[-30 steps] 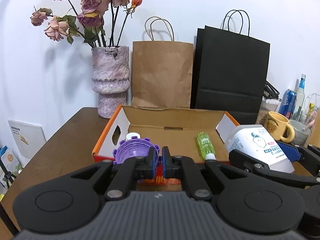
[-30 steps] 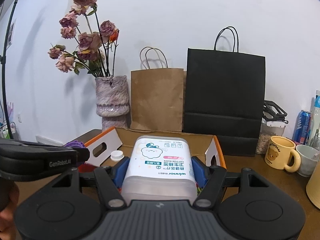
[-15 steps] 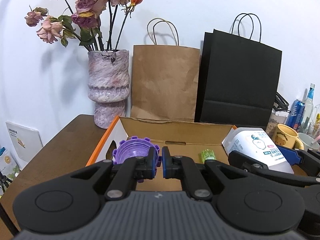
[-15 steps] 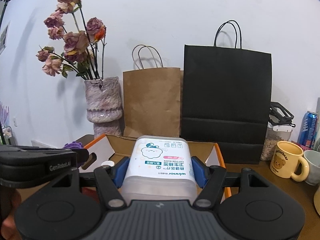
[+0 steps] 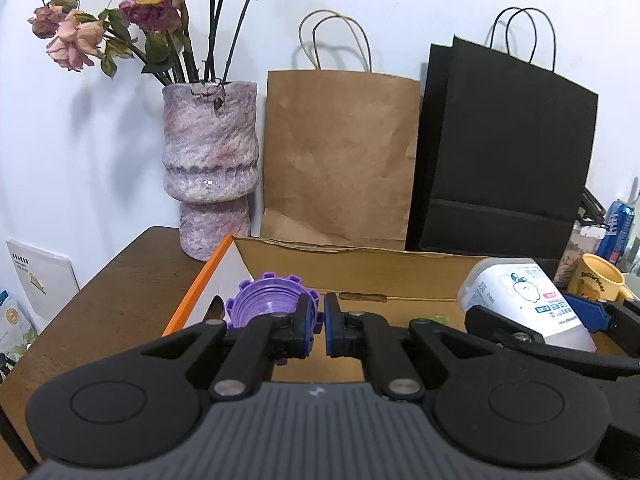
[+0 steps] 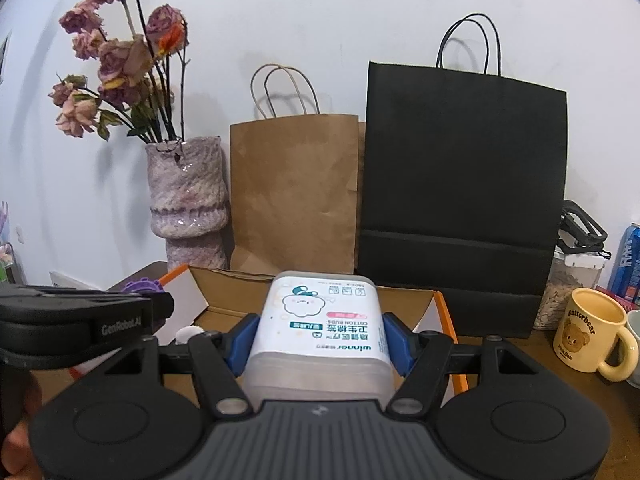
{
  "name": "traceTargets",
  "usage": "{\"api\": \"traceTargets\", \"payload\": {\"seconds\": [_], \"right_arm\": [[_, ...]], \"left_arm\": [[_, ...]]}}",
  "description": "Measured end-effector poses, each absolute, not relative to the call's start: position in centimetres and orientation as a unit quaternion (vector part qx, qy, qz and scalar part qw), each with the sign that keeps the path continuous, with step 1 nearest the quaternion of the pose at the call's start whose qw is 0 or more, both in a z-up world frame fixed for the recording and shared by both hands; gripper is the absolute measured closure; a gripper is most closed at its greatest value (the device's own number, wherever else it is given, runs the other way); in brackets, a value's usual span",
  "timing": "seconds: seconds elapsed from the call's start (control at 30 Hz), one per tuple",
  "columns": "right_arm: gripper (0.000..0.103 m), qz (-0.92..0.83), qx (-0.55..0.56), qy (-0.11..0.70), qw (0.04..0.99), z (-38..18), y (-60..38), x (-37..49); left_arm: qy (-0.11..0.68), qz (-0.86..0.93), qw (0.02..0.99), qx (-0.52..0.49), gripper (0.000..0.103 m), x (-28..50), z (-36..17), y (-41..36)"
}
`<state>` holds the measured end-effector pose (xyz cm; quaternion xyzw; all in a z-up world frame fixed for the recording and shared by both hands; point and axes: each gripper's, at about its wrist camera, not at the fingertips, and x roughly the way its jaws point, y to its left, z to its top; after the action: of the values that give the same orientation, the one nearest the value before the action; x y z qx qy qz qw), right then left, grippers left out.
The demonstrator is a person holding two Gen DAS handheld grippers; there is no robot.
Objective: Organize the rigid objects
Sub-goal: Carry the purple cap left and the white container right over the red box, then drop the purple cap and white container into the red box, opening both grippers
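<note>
My left gripper is shut on the rim of a purple toothed ring, held over the left end of an open cardboard box with orange edges. In the right wrist view, my right gripper is shut on a white cotton bud box, its blue pads pressing both sides, above the same cardboard box. The left wrist view shows that cotton bud box at the right, level with the ring. Part of the purple ring peeks over the left gripper's body in the right wrist view.
Behind the cardboard box stand a mottled vase of dried roses, a brown paper bag and a black paper bag. A yellow mug, a lidded jar and a blue can sit at the right. A white cap lies in the box.
Both grippers have moved forward over the cardboard box with their loads; the bags and vase look larger. The green bottle in the box has almost vanished behind the left gripper.
</note>
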<state>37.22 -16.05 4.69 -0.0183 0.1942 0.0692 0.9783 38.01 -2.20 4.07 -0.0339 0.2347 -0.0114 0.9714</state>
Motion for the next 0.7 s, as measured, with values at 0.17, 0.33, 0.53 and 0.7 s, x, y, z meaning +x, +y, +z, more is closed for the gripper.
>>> {"api": "traceTargets", "payload": {"seconds": [0.17,0.33,0.53,0.7], "right_arm": [[0.038,0.068,-0.022,0.203,0.977,4.4,-16.1,38.7],[0.038,0.067,-0.029,0.214,0.974,3.8,-15.9,40.1],[0.032,0.065,-0.028,0.242,0.968,3.0,-16.4,41.0],[0.002,0.051,-0.028,0.238,0.969,3.0,-17.1,40.8]], "left_arm": [[0.242,-0.005,0.970,-0.028,0.096,39.6,3.5,-2.0],[0.252,0.000,0.967,-0.019,0.096,41.0,2.9,-1.9],[0.258,0.012,0.966,-0.016,0.057,41.8,2.5,-1.4],[0.246,0.029,0.969,-0.015,0.009,41.7,2.7,-0.9]]}}
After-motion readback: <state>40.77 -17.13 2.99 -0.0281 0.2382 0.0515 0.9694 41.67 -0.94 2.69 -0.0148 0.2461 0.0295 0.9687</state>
